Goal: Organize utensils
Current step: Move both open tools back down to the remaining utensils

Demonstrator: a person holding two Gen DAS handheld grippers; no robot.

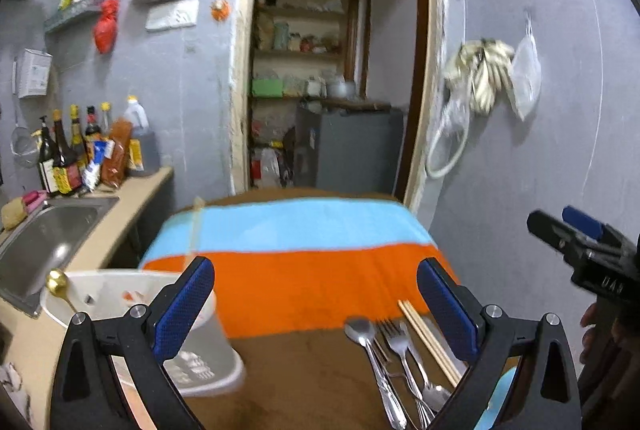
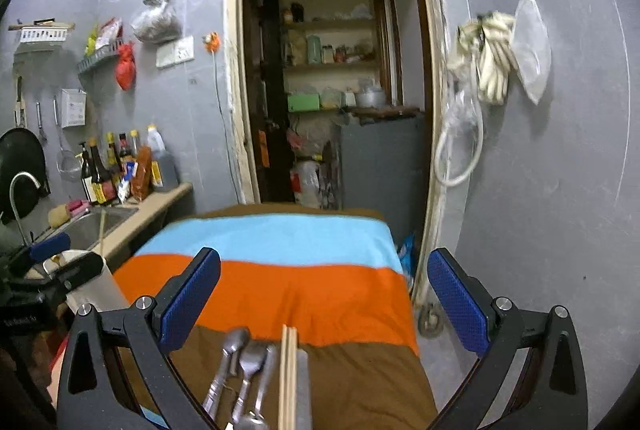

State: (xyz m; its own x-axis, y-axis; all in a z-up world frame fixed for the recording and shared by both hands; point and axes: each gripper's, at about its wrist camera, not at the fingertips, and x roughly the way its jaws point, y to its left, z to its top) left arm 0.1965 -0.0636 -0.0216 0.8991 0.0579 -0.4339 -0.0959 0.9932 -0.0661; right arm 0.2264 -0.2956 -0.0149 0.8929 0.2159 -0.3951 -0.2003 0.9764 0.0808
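A: Steel spoon (image 1: 357, 330), fork (image 1: 394, 340) and pale wooden chopsticks (image 1: 428, 340) lie near the table's (image 1: 304, 370) near right corner in the left wrist view, on its brown cloth. The left claw (image 1: 316, 304) gapes wide, gripping nothing; the utensils sit by its right finger.

B: And the white holder (image 1: 120, 290)?

A: At the near left edge, a gold spoon (image 1: 56, 280) already in it. The right claw (image 1: 560, 230) shows only as a dark shape at the far right.

B: The right wrist view?

A: The right claw (image 2: 324, 304) is fully open and empty. The utensils lie just below it, between its fingers, long axes running away toward the table's far edge. I judge the right hand nearer.

B: Anything unclear?

A: The handles are cut off at the bottom, and blur hides how many pieces overlap there.
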